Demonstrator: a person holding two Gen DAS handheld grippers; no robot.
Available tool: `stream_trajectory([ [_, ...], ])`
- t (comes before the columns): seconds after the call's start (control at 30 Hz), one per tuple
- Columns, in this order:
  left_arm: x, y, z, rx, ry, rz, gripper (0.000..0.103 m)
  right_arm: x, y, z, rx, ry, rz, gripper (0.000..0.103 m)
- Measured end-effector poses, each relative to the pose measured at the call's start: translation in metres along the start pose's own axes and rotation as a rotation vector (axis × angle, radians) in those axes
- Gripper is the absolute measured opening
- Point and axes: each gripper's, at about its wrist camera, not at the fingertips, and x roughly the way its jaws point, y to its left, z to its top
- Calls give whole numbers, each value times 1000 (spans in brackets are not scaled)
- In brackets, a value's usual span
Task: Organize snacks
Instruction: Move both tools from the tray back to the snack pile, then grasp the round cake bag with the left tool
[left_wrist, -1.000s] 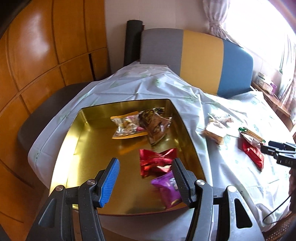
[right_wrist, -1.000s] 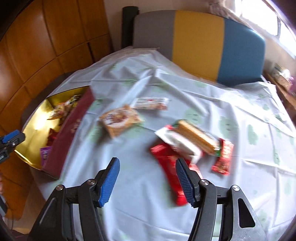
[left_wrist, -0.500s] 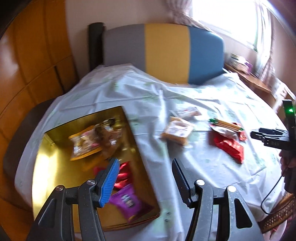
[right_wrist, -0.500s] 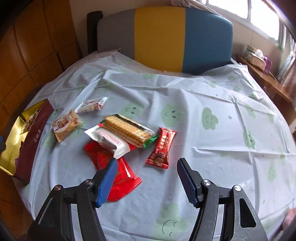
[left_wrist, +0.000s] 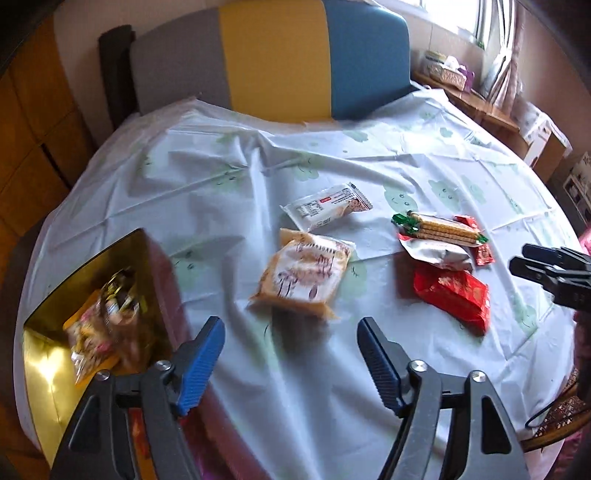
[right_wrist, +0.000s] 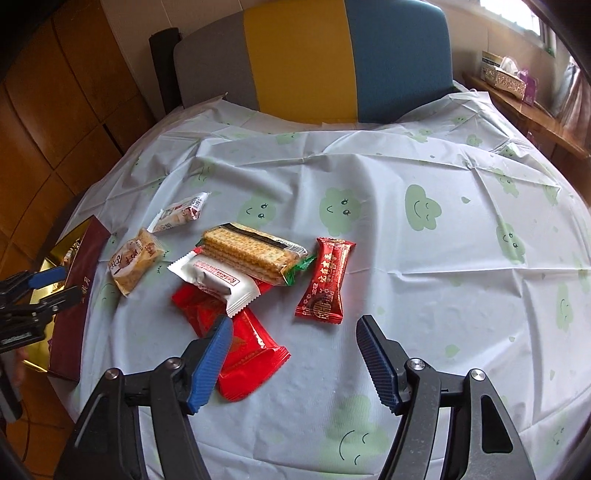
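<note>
Hovering with nothing between its jaws, the left gripper (left_wrist: 290, 354) has just been opening and now stands spread wide, aimed down at the tan pastry packet (left_wrist: 303, 273) lying flat just ahead of it, probably its next pick. The gold box (left_wrist: 40, 365) sits at the table's left edge beside it, a few snacks already inside, which is likely why this gripper works the side nearest the box. The right gripper (right_wrist: 293, 343) has also just been opening, empty, its jaws apart above the red packet (right_wrist: 243, 350), whose near end lies by the blue pad. That packet sits under a white bar (right_wrist: 218, 280) and a cracker sleeve (right_wrist: 251, 251), so pulling it could drag them. A dark red bar (right_wrist: 325, 280) lies free beside them on the tablecloth (right_wrist: 424, 295).
</note>
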Motion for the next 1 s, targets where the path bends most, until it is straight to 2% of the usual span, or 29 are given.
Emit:
stream_trajectory([
  [0.23,43,-7,23,37,70,16,81,-1,-1,1,16,-4,13,71],
  [0.4,63,-7,33,58,90,32,82,0,-2,3,32,-2,30,71],
  [0.6,77,-5,40,59,96,7,82,2,-2,3,34,2,38,71],
  [0.7,86,-5,39,26,124,-23,65,2,-1,2,35,3,38,71],
  [0.73,85,-5,37,14,114,-22,63,2,-1,2,34,2,36,71],
  [0.83,80,-7,33,-15,106,-25,62,3,-2,2,39,3,35,71],
  [1.0,54,-19,15,-34,42,-28,62,4,-2,2,38,6,30,71],
])
